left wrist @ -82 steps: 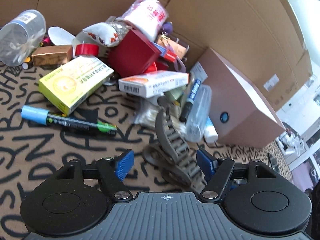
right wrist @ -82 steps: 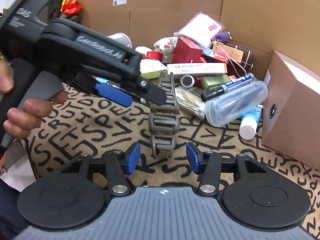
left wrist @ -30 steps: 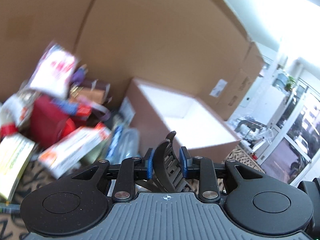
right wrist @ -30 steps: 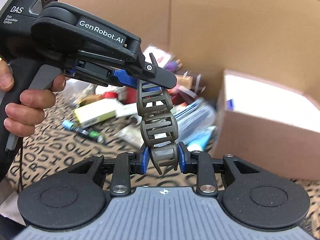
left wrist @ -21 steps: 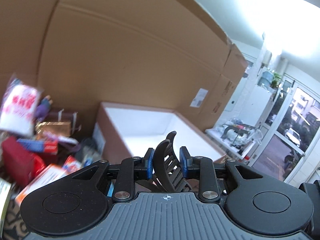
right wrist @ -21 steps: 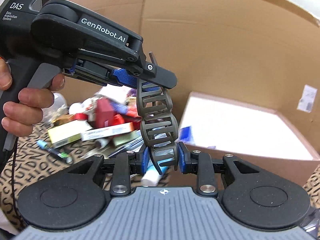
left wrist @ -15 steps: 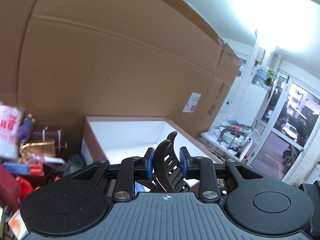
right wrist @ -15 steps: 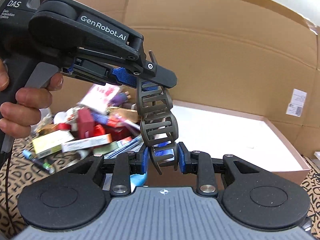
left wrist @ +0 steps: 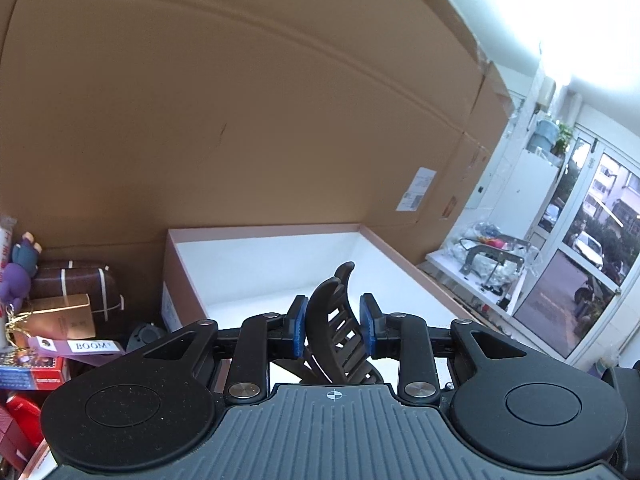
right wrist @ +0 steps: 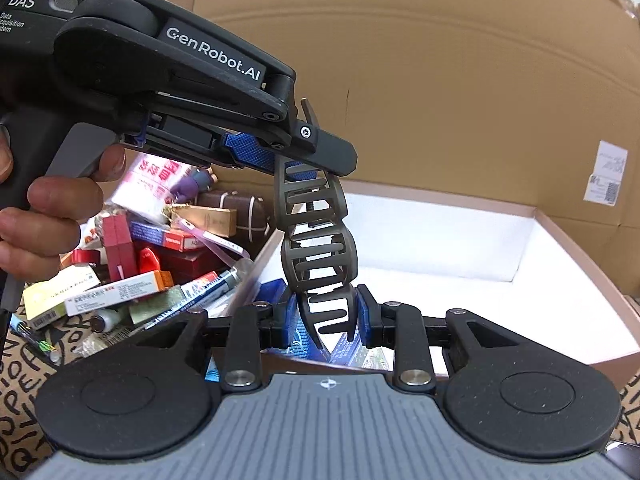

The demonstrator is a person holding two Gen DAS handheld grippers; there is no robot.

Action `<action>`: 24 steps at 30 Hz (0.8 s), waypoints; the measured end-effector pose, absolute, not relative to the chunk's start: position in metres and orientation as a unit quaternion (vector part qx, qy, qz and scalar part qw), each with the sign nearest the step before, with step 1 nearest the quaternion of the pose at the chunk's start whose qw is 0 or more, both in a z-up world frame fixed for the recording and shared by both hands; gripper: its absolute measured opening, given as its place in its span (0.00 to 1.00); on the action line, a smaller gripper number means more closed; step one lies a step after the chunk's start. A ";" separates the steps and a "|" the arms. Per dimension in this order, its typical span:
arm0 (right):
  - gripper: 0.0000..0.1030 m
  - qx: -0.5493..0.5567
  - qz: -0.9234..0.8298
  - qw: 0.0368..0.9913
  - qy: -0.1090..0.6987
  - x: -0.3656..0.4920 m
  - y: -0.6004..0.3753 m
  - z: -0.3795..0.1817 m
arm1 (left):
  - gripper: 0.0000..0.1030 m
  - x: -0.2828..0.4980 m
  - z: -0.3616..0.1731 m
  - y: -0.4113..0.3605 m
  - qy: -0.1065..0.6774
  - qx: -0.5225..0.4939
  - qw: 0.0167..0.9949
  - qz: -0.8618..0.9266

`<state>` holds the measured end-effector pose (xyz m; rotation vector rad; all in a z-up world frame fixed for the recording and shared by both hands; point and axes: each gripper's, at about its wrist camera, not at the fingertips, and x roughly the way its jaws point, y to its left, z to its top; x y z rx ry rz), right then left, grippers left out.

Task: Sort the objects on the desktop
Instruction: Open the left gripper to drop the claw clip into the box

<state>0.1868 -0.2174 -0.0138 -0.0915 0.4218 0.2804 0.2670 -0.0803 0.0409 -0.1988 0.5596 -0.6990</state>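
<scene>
A dark grey hair claw clip (right wrist: 316,248) hangs in the air between both grippers. My left gripper (left wrist: 332,326) is shut on its top end; the clip (left wrist: 334,320) fills the gap between the blue pads. It also shows in the right wrist view (right wrist: 280,160), coming in from the upper left. My right gripper (right wrist: 322,320) is shut on the clip's lower end. Both hold it above the near corner of an open pink box with a white inside (right wrist: 520,248), which also shows in the left wrist view (left wrist: 256,264).
A pile of small things (right wrist: 152,248) lies left of the box: medicine boxes, red boxes, markers, a brown pouch (left wrist: 72,284), a purple tag (left wrist: 76,346). A tall cardboard wall (left wrist: 240,100) stands behind. Blue printed packs (right wrist: 360,354) lie in the box's near corner.
Both grippers, shut on the clip, have carried it up and to the right, from over the patterned cloth and pile to above the open box. The grips have not changed in the last second.
</scene>
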 end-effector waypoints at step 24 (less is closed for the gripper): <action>0.73 -0.048 0.095 0.975 0.196 0.212 -0.217 -0.026 | 1.00 0.308 0.010 -0.063 0.305 -0.168 0.895 -0.280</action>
